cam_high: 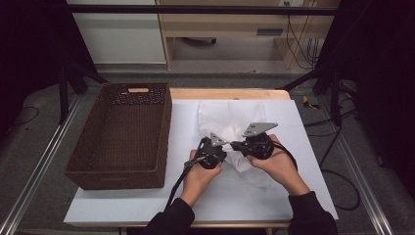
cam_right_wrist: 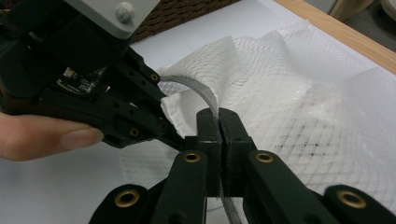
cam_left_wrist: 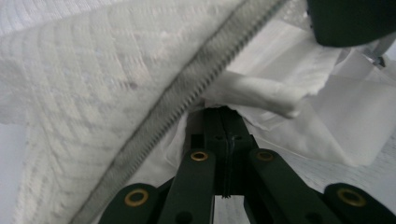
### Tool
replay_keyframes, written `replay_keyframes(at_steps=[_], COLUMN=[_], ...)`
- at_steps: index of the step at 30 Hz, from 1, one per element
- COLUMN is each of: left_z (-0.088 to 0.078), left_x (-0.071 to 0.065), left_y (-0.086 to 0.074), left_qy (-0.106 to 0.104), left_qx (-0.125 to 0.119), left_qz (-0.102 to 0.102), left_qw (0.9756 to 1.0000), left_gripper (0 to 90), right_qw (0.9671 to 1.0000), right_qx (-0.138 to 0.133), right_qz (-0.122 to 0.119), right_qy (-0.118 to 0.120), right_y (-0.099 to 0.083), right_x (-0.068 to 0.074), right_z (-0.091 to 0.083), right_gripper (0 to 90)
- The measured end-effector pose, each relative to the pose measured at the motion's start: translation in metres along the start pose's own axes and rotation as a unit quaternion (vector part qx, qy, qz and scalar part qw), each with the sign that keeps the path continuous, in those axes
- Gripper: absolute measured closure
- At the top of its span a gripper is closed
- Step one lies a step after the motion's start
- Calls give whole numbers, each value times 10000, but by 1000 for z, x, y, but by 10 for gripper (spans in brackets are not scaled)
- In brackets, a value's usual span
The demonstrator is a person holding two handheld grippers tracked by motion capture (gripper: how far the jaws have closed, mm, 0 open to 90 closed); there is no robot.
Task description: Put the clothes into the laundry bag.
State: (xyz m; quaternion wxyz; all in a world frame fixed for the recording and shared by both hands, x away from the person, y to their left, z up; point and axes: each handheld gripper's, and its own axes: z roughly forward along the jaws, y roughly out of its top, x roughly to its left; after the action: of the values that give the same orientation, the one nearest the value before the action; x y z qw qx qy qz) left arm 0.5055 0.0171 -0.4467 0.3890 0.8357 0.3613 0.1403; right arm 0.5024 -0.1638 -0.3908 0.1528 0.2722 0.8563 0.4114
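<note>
Pinching the zipper edge of a white mesh bag [cam_right_wrist: 299, 102] on the surface [cam_high: 147, 200], the right hand-held gripper [cam_right_wrist: 218, 116] is clamping shut; the left hand-held gripper [cam_left_wrist: 223, 112] is gripping its white lining. High view is adding a wicker basket [cam_high: 93, 147] beside it.

White mesh laundry bag [cam_right_wrist: 299, 107] of soft woven netting between both tongs, its grey toothed zipper [cam_left_wrist: 187, 93] matt, white cloth [cam_left_wrist: 261, 93] tucked inside, dark brown woven wicker basket [cam_high: 122, 137] left of the tongs, smooth matt white table top [cam_high: 147, 200], pale wood edge.
</note>
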Motion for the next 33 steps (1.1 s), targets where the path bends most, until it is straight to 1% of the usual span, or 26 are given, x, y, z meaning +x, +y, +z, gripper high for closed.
replay_keyframes(at_steps=[2, 3, 4, 8, 11, 17, 25, 27, 33], left_z=[2, 2, 4, 7, 7, 7, 10, 11, 15], left_x=[0, 1, 3, 6, 6, 6, 7, 7, 7], left_y=[2, 2, 2, 0, -1, -2, -1, -1, 2], left_qy=[89, 101, 129, 155, 148, 127, 180, 215, 280], left_qx=[-45, -35, -70, -99, -85, -80, -113, -160, -191], left_qz=[-4, -4, -62, -144, -109, -122, -132, -171, -160], left_qw=[9999, 9999, 9999, 9997, 9998, 9998, 9997, 9995, 9993], left_gripper=[900, 900, 900, 900, 900, 900, 900, 900, 900], right_qw=[10000, 10000, 10000, 10000, 10000, 10000, 10000, 10000, 10000], right_qx=[-3, -2, 1, 39, 46, 47, 51, 66, 53], right_qz=[18, 13, 19, 6, 10, 16, 45, 33, 41], right_qy=[-4, -2, 0, 10, 10, -10, -25, -12, -12], right_y=[0, 0, 0, -2, -2, -3, -3, -3, -4], right_x=[0, 0, 0, -1, -2, -2, -2, -2, -4], right_z=[0, 0, 0, 1, 1, 1, 2, 2, 2], right_gripper=[888, 888, 888, 888, 888, 888, 888, 888, 888])
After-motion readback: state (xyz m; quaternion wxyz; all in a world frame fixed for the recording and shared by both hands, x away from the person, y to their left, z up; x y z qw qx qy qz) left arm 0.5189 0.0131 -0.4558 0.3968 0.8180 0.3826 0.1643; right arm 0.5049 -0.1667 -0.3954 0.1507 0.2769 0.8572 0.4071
